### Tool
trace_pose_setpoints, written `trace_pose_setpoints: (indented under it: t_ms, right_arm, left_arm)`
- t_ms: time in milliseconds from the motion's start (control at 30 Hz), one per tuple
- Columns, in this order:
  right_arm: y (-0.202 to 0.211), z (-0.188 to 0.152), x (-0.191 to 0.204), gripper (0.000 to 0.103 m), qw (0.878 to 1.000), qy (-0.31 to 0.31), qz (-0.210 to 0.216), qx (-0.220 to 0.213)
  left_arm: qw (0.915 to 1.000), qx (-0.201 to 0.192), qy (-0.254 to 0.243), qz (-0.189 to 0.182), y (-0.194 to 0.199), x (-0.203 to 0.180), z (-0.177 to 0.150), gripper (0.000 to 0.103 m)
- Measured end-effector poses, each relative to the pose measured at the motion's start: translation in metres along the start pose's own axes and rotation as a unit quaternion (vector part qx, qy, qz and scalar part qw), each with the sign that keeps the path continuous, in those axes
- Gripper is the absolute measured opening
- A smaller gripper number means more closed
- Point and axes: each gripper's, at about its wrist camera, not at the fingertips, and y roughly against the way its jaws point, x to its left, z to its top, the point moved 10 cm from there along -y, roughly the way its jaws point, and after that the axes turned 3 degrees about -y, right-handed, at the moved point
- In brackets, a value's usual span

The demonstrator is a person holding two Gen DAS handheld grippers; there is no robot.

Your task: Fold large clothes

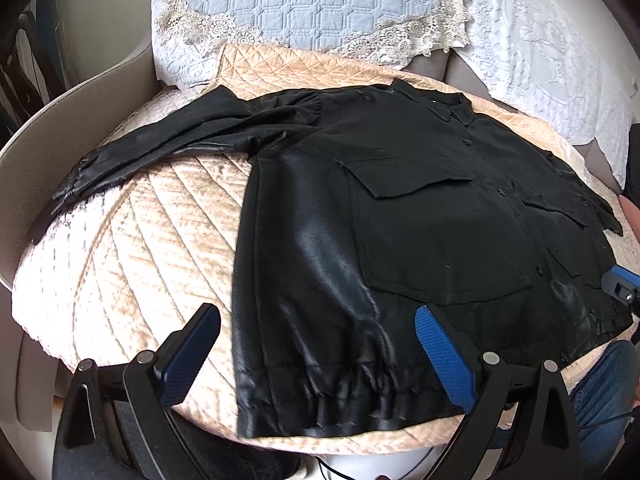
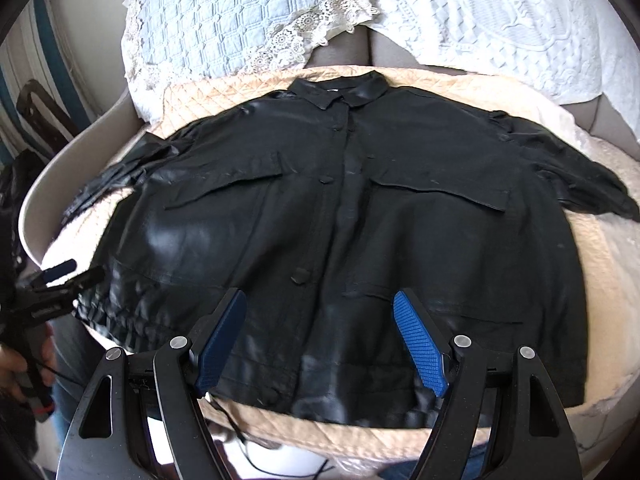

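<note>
A black satin shirt [image 1: 420, 216] [image 2: 340, 220] lies spread front-up on a quilted beige cushion [image 1: 152, 248] [image 2: 332, 436], collar at the far side, hem near me. Its left sleeve [image 1: 160, 148] stretches out to the left; the other sleeve [image 2: 580, 184] lies out to the right. My left gripper [image 1: 318, 320] hovers open over the hem's left corner, nothing between its blue pads. My right gripper [image 2: 320, 312] hangs open above the hem's middle, empty too. The left gripper [image 2: 68, 274] shows at the left edge of the right wrist view, held by a hand.
A pale blue quilted pillow with lace trim [image 1: 312, 0] [image 2: 224, 20] and a white embroidered cover [image 1: 552, 56] [image 2: 500, 16] lean at the back. A curved grey chair rim [image 1: 52, 120] runs round the left. A person's jeans [image 1: 600, 392] show lower right.
</note>
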Motion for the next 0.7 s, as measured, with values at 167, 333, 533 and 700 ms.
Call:
trace_pose_setpoints:
  t_ms: [167, 333, 533, 700]
  right_arm:
    - [-0.013, 0.017, 0.017, 0.077, 1.000, 0.025, -0.008, -0.008]
    - [-0.026, 0.030, 0.032, 0.077, 0.998, 0.057, -0.019, -0.012]
    - [-0.044, 0.039, 0.043, 0.077, 0.998, 0.060, -0.005, 0.003]
    - [-0.063, 0.042, 0.045, 0.077, 0.998, 0.057, -0.006, 0.016]
  left_arm:
    - [0.9999, -0.001, 0.001, 0.013, -0.010, 0.019, 0.011, 0.099]
    - [0.9990, -0.008, 0.027, 0.036, -0.018, 0.060, 0.029, 0.098]
    - [0.9905, -0.019, 0.103, 0.090, -0.032, 0.148, 0.054, 0.098]
    - [0.9762, -0.026, 0.178, 0.122, -0.048, 0.228, 0.064, 0.098]
